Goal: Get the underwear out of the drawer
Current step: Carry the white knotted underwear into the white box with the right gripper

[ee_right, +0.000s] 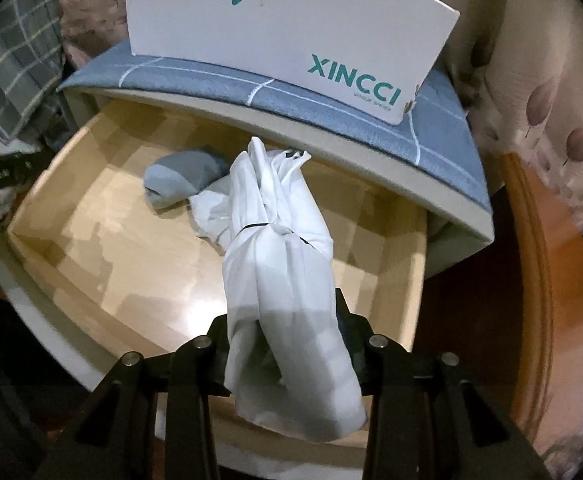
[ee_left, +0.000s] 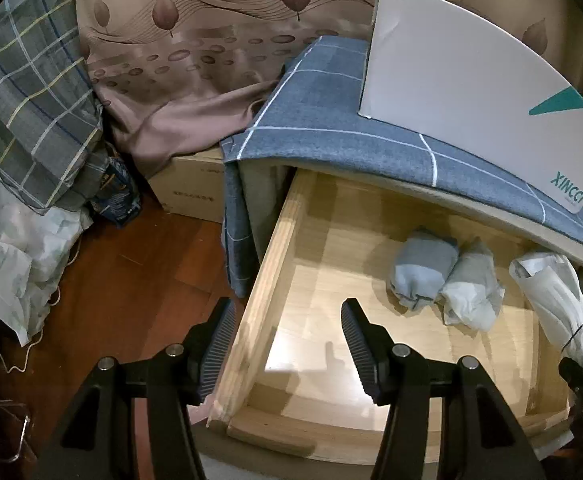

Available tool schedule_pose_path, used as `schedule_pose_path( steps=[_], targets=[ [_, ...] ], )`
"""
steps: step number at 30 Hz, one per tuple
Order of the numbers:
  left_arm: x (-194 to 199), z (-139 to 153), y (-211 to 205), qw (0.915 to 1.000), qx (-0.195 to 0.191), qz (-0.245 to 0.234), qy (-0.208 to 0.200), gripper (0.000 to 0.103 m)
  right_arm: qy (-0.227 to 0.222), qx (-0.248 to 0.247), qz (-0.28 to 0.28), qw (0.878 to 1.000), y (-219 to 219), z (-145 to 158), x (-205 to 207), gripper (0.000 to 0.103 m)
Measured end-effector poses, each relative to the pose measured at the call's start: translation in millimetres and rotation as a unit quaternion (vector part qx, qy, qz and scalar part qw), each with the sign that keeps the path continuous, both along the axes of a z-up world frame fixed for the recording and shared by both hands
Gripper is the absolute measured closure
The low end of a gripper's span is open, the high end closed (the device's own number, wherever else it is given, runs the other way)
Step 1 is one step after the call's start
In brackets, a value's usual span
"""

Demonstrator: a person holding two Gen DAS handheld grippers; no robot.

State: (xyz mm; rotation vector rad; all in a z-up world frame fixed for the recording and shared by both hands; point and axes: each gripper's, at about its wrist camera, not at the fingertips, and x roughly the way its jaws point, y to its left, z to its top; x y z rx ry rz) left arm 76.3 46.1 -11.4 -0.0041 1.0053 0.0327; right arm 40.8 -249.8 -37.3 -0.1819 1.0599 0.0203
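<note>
One white rolled bundle of underwear (ee_right: 287, 280) is clamped in the right gripper (ee_right: 291, 344), lifted above the drawer (ee_left: 267, 264). Two rolls, a grey-blue roll (ee_left: 423, 272) and a pale roll (ee_left: 471, 292), lie at the drawer's back; the left gripper (ee_left: 287, 344) hangs open over its side rail, empty.

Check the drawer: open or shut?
Open. The wooden drawer is pulled out from under the cabinet top, its floor and two rolled bundles exposed.

Each black gripper (ee_left: 287, 320) has ribbed fingers (ee_left: 357, 332) and silver round screws (ee_left: 399, 350).
</note>
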Motion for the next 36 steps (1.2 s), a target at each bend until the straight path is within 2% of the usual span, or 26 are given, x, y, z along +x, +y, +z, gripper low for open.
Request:
schedule_pose_path(
  steps=[5, 12, 19, 29, 36],
  targets=[
    [0.9, -0.4, 1.4, 1.0, -0.004, 0.005, 0.001, 0.047, 0.004, 0.035, -0.009, 0.999, -8.1, 4.6, -0.2, 0.071],
    [1.5, -0.6, 2.7, 1.0, -0.005, 0.006, 0.002, 0.047, 0.003, 0.058, -0.002, 0.998, -7.0, 14.0, -14.6, 0.072],
    [0.8, -0.6, 5.5, 0.9999, -0.008, 0.01, 0.001, 0.047, -0.021, 0.08, -0.001, 0.997, -5.6, 34.9, -33.2, 0.072],
    [-4.7, 3.9, 8.9, 0.9997, -0.002, 0.02, -0.014, 0.047, -0.106, 0.095, 0.006, 0.99, -3.0, 102.0, -42.0, 0.072],
    [-5.2, 6.8, 13.6, 0.9992, -0.001, 0.032, -0.023, 0.047, -0.16, 0.112, -0.001, 0.981, -10.1, 155.2, -7.8, 0.072]
  ],
)
